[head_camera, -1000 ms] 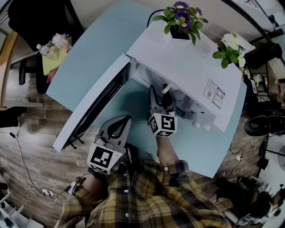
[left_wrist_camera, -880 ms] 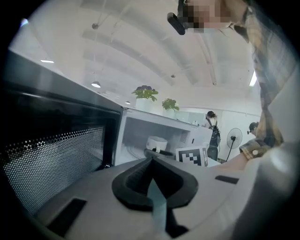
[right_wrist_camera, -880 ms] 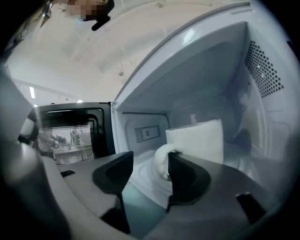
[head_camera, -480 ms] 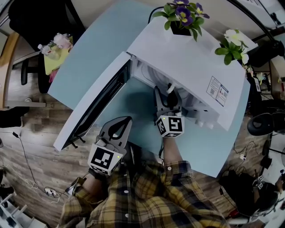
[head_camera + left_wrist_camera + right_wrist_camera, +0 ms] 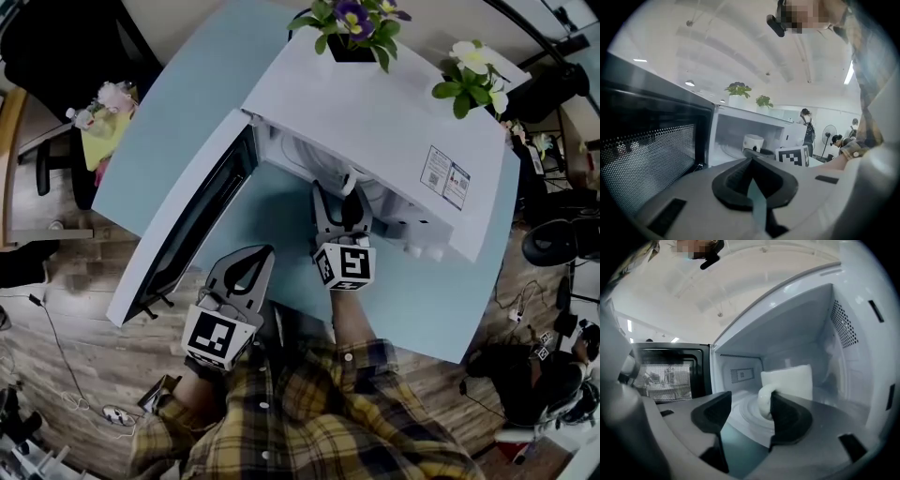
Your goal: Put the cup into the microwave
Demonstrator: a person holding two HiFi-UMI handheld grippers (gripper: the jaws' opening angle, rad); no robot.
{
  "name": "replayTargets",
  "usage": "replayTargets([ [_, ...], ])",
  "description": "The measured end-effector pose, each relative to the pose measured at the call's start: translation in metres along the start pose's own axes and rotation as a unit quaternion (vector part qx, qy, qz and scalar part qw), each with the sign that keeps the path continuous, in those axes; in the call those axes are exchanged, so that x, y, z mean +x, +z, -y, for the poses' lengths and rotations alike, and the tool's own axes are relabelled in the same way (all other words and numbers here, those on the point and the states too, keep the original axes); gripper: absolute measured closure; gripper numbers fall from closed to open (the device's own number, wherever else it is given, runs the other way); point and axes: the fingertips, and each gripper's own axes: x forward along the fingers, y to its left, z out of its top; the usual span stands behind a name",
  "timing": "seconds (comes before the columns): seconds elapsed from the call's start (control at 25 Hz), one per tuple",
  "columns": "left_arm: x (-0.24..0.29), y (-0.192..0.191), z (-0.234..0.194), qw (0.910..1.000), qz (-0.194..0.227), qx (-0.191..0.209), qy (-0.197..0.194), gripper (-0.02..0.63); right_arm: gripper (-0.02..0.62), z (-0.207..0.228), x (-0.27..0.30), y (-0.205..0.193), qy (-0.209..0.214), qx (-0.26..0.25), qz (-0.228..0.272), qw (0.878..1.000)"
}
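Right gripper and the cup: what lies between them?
Nothing. The right gripper view shows the right gripper, jaws just opened wider, with the handle of the cup directly between them, beside one jaw.

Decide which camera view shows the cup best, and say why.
The right gripper view: the cup stands close, inside the microwave. The left gripper view shows it small and far; in the head view the microwave's top mostly hides it.

Glossy ceramic cup (image 5: 792, 380), smooth white microwave (image 5: 375, 131), wood-plank floor (image 5: 56, 309).
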Motion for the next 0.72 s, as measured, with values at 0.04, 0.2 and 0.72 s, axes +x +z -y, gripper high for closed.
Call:
replayTargets([
  [0.04,0.0,0.0,0.0,1.0,-0.001,0.001,0.0,0.614,0.353,0.0,0.0,0.0,0.004,0.005,0.001,1.0],
  [0.2,-0.002,0.0,-0.002,1.0,-0.001,0.004,0.0,0.614,0.353,-0.001,0.005,-0.001,0.031,0.015,-0.001,0.999],
  [0.72,-0.002,0.0,-0.002,0.9998,-0.018,-0.001,0.004,0.614,0.353,-0.001,0.006,-0.005,-0.027,0.003,0.002,1.0],
])
